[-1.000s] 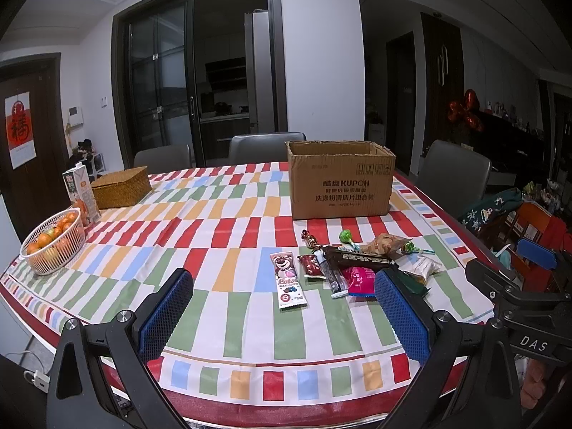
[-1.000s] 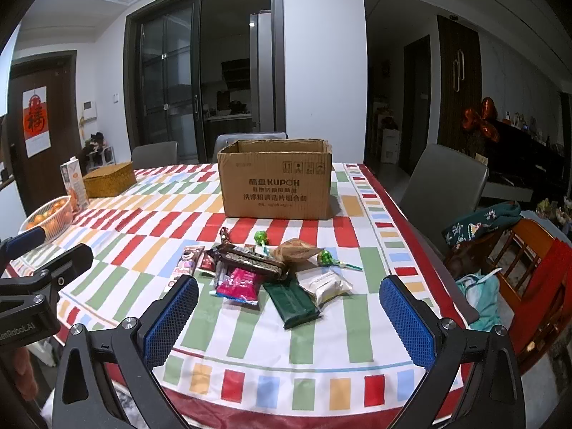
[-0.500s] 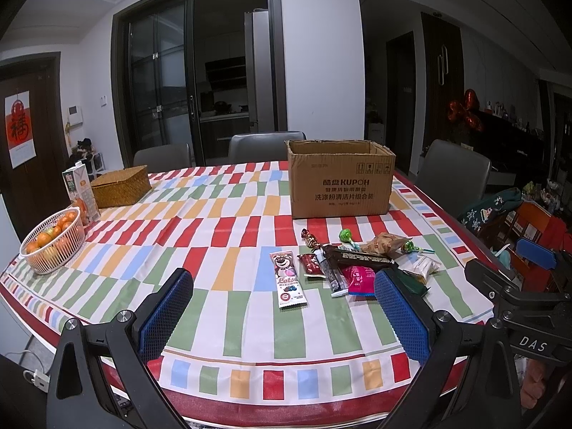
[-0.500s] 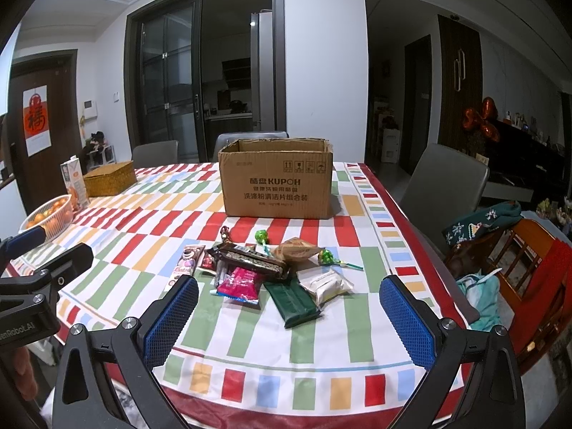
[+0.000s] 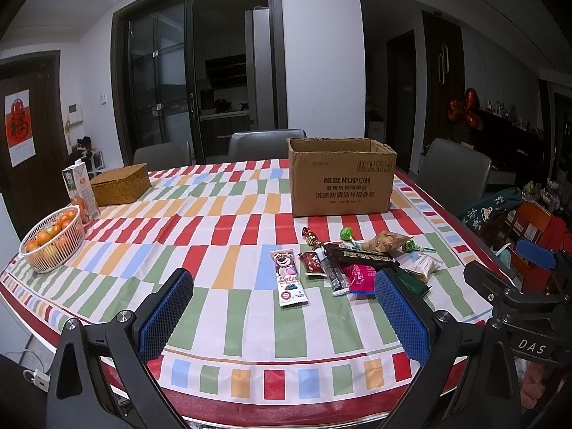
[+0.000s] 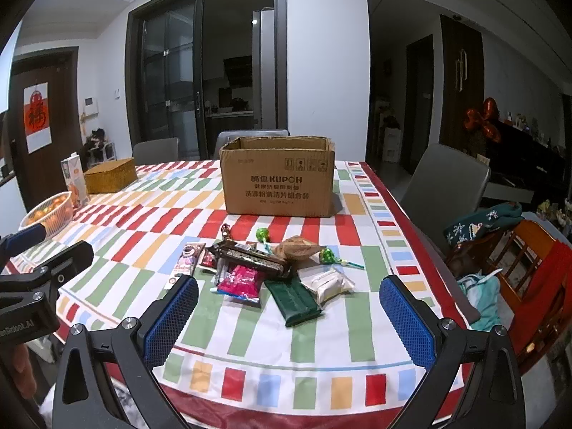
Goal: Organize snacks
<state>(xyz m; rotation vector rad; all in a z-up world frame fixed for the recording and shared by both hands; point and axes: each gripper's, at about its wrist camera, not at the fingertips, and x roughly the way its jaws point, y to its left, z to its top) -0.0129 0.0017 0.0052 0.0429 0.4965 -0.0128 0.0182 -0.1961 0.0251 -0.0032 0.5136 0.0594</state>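
Nothing is looking organized yet: the left gripper [image 5: 282, 312] and the right gripper [image 6: 287, 312] are both hovering at the near table edge with jaws spread wide and holding nothing. The scattered pile of wrapped snacks [image 6: 264, 264] is lying on the striped tablecloth [image 6: 321, 339] just ahead of the right gripper and ahead-right of the left one. The open brown cardboard box [image 6: 277, 182] is standing farther ahead beyond them, its inside hidden, so every snack in sight is seemingly waiting to be moved.

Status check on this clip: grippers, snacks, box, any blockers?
Left gripper open, empty. Right gripper open, empty. Snack pile loose on the tablecloth, short of the open cardboard box. Nothing between pile and box.
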